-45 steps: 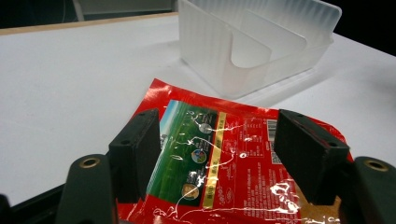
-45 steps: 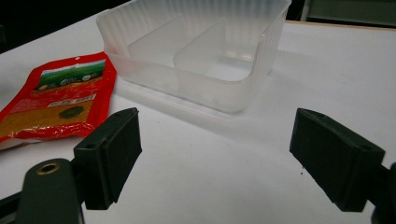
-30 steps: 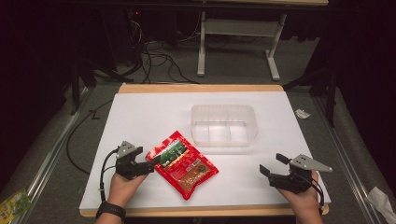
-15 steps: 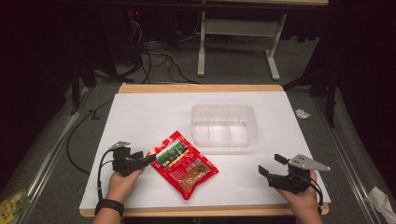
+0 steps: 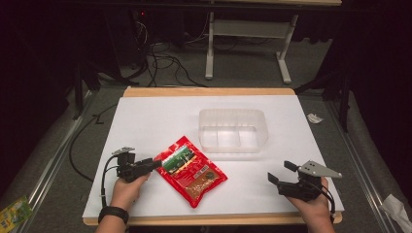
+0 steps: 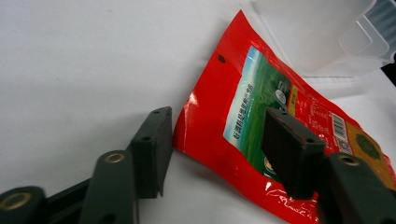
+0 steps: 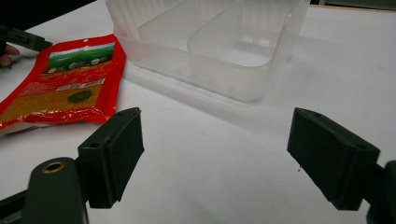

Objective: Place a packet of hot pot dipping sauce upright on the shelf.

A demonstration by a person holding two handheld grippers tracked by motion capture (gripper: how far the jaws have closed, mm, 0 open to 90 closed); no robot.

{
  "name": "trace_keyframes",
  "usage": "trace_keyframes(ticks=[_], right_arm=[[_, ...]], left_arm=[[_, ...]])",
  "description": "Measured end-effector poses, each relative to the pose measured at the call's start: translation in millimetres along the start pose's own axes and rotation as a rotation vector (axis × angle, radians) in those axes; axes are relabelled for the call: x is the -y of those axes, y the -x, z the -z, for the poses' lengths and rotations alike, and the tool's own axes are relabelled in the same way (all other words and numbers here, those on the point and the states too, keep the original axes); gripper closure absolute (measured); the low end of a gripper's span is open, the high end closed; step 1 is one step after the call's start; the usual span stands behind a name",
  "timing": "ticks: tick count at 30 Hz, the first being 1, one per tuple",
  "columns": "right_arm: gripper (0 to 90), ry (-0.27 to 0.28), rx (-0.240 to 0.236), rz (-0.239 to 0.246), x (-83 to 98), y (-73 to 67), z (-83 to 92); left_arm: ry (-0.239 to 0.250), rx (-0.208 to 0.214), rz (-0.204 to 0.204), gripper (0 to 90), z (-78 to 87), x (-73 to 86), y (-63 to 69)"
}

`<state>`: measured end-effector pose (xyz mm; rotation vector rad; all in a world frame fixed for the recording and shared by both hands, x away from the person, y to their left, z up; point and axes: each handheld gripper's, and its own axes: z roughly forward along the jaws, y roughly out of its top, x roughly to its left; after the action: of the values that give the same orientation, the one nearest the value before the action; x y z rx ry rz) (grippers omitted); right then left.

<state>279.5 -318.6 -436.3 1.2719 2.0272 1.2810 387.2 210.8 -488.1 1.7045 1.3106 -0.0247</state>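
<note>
Between the left gripper's [image 6: 212, 154] spread jaws lies the red packet's [image 6: 261, 126] corner.

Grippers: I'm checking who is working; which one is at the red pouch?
The left gripper: its open jaws straddle the red pouch's corner. The right gripper sits apart, open.

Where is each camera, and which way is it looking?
High view: sits above the person's side, looks forward and down at the white table; both hands show, with the left gripper and right gripper.
Left gripper view: rides the left gripper, looks along its open jaws at the red packet.
Right gripper view: rides the right gripper, faces the clear container.
Shared: all three views show the packet and container.
</note>
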Motion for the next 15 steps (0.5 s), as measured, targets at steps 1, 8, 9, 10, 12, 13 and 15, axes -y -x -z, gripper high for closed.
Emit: trace_keyframes(ticks=[1,8,9,10,12,13,15], right_arm=[[18.8,-0.002,0.000,0.001,0.1,-0.1,-0.2],[19.2,-0.004,0.003,-0.001,0.1,0.4,0.2],[19.2,-0.003,0.003,0.000,0.2,0.4,0.1],[19.2,-0.004,0.003,0.000,0.2,0.3,0.1],[19.2,-0.003,0.002,0.001,0.1,0.1,0.1],[19.3,-0.003,0.002,0.001,0.1,0.1,0.1],[19.3,-0.003,0.001,0.002,0.2,-0.1,0.1]], left_arm=[[0.004,0.005,-0.003,48.4,0.5,0.3,0.4],[0.053,0.071,-0.034,59.5,7.2,0.6,8.0],[0.056,0.078,-0.042,60.4,7.8,0.6,9.5],[0.059,0.084,-0.049,61.2,8.1,0.7,10.7],[0.063,0.095,-0.063,62.1,8.6,1.0,14.2],[0.060,0.098,-0.071,62.1,9.0,1.3,15.9],[0.058,0.104,-0.090,62.4,8.5,2.4,19.6]])
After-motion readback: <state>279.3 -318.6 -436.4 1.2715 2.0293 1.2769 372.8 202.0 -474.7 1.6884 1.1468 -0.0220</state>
